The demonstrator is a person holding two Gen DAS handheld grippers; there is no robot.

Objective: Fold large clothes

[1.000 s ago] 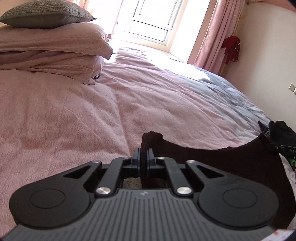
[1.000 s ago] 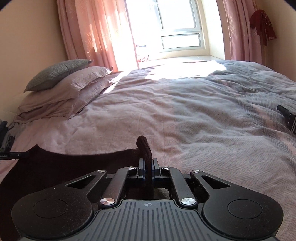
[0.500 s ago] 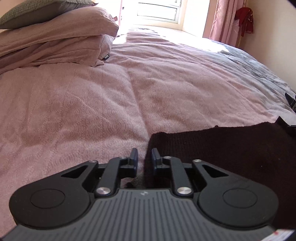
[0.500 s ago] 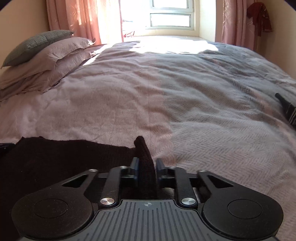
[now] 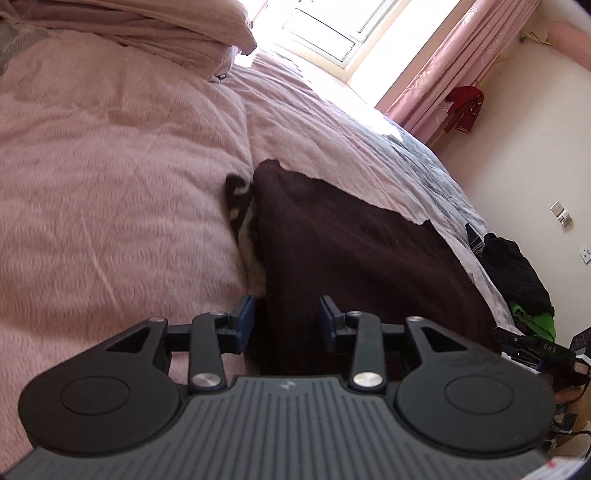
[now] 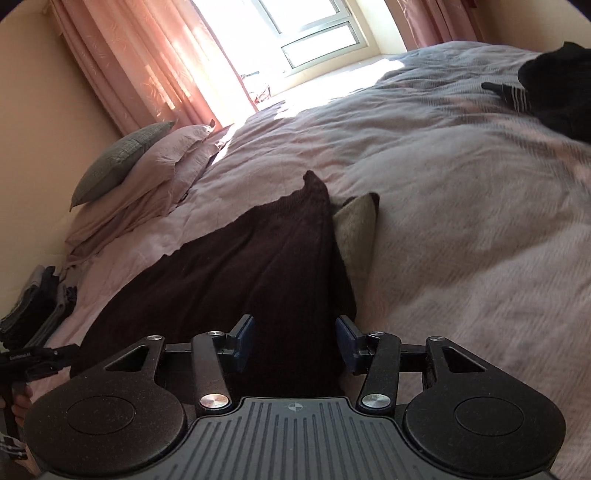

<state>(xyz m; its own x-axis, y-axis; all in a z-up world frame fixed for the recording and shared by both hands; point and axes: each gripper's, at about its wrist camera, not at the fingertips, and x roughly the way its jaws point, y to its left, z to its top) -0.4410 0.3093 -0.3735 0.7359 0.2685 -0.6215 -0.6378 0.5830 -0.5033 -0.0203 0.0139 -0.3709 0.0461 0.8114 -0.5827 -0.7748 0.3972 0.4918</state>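
The dark brown sweater (image 5: 354, 251) is laid flat on the pink bedspread (image 5: 110, 166), with a lighter patterned part (image 6: 356, 225) seen under its edge. The left gripper (image 5: 286, 319) is held wide open over one side of it, gripping nothing. The right gripper (image 6: 294, 338) is also spread open above the other side. A pile of dark clothes (image 5: 517, 269) is seen near the bed's edge.

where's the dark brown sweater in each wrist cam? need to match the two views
Left wrist: dark brown sweater at centre, running from between the open left gripper up and right across the pink bedspread.
Right wrist: sweater at centre-left, running up from the open right gripper.
Shared landmark: the bright window beyond the bed.
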